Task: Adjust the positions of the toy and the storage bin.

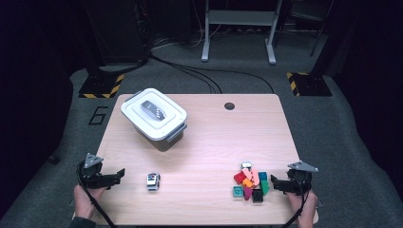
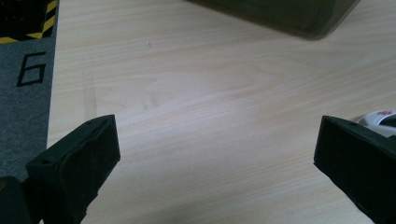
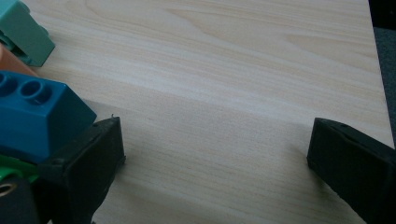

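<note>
- Pale wood counter (image 1: 204,142), with all items resting on it and none lifted.
- Left gripper (image 1: 116,175) is near the front left corner. Its jaws stand wide apart with bare wood between them in the left gripper view.
- Right gripper (image 1: 274,183) is near the front right corner. Its jaws stand wide apart and hold nothing.
- Bricks (image 1: 250,181): a mixed-colour heap by the front edge, right of centre, just beside the right gripper. In the right gripper view a blue brick (image 3: 37,119) lies against the outer face of one jaw, not between the jaws.
- Toy car (image 1: 152,181): alone by the front edge, left of centre, near the left gripper but apart from it. Its edge shows past one jaw in the left gripper view (image 2: 380,122).
- Box (image 1: 154,118): grey, with a white lid (image 1: 153,113) seated and closed, towards the back left. Contents cannot be told.
- Judgement: work looks unstarted. Nothing is gripped and the lid is on. Presumably the lid must come off before the bricks and car can be stowed.
</note>
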A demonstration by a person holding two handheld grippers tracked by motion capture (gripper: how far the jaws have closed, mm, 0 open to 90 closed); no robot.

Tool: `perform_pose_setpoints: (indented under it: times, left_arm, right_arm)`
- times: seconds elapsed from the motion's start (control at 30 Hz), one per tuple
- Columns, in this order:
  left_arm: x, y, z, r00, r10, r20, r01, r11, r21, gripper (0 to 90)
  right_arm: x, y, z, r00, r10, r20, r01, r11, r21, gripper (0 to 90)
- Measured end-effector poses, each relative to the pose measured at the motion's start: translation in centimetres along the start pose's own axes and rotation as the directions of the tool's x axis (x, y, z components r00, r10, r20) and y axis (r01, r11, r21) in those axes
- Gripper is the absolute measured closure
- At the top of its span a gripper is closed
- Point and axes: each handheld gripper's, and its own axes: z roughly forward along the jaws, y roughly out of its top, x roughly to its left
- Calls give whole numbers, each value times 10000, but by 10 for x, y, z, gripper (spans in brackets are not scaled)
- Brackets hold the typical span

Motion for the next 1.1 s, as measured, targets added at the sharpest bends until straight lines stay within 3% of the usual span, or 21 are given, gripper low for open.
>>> perform_pose_setpoints:
  times: [0.57, 1.1]
  left_arm:
    - [-13, 50, -8, 9992, 361, 191, -359, 9992, -148, 5]
    - [-34, 111, -5, 9948, 940, 394, -920, 9946, -484, 1]
  right_arm:
    - [0, 0, 0, 10000, -23, 20, 22, 10000, 3, 28]
    - [0, 0, 0, 10000, -23, 25, 23, 10000, 0, 27]
